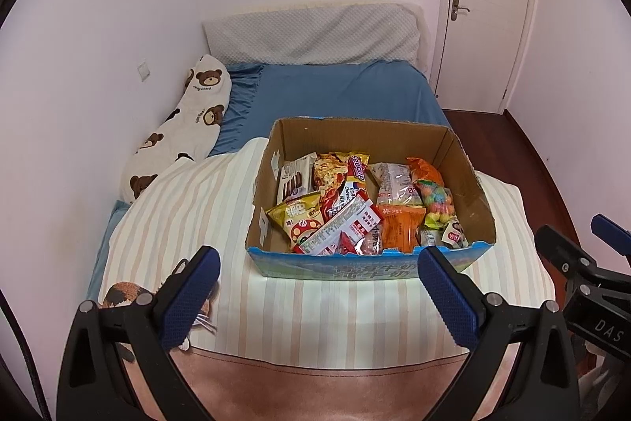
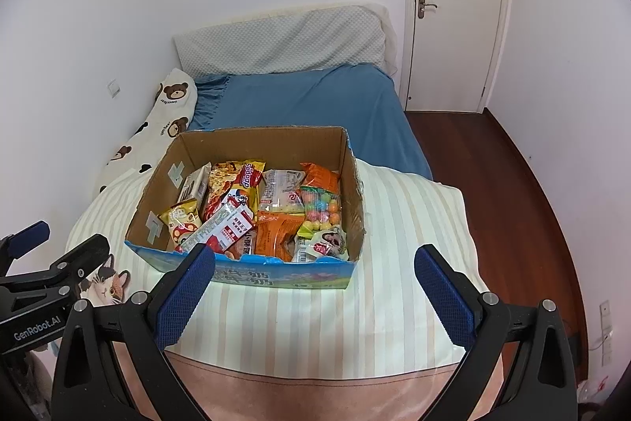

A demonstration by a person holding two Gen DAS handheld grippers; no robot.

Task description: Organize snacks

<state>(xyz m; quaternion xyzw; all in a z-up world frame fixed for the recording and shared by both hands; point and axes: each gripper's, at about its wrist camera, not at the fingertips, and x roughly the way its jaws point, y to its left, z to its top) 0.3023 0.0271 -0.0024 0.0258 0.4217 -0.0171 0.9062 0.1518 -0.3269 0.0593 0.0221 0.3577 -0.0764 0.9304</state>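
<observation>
An open cardboard box (image 1: 465,180) (image 2: 276,145) with a blue printed front sits on a striped quilt on the bed. It holds several snack packets: a yellow mushroom bag (image 1: 294,217), a red and white packet (image 1: 347,223) (image 2: 224,227), an orange packet (image 1: 400,227) (image 2: 276,235) and a bag of coloured candy balls (image 1: 435,204) (image 2: 321,208). My left gripper (image 1: 319,263) stands open just short of the box's front wall, nothing between its fingers. My right gripper (image 2: 315,265) is also open and empty, in front of the box's front wall.
The striped quilt (image 1: 189,208) (image 2: 406,223) covers the near half of a blue-sheeted bed (image 1: 343,89). A bear-print pillow (image 1: 185,125) lies along the left wall. A cat-print item (image 2: 106,283) lies at the near left. Wooden floor (image 2: 493,160) and a closed door (image 2: 453,6) are to the right.
</observation>
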